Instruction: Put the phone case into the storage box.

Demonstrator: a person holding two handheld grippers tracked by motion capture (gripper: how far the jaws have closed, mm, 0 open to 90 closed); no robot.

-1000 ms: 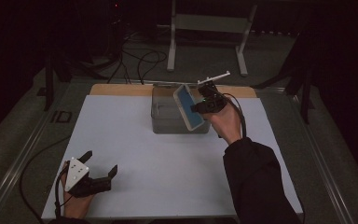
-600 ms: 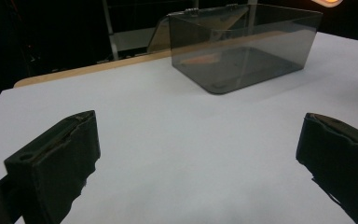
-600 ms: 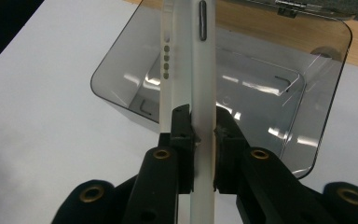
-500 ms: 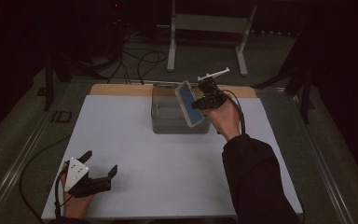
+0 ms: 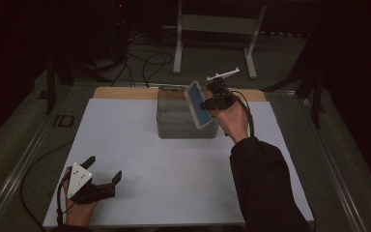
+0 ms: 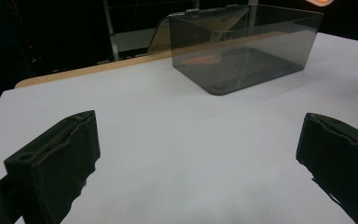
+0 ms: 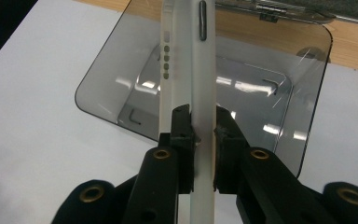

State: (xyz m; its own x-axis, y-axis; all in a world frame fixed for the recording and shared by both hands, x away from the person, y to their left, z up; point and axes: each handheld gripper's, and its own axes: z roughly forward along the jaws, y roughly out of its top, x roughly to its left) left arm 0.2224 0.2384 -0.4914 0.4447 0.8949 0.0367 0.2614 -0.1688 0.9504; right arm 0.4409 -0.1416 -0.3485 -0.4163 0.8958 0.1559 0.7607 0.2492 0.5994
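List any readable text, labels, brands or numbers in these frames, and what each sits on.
None can be read.
Phone, gripped on edge by the right gripper: holes and a side button, no lettering.
Smoky clear box: no label.
Left gripper: grey plate, no marking legible.
White table sheet: blank.

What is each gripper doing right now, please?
Left gripper: open, holding nothing, low over the table.
Right gripper: shut on the phone, above the clear box.
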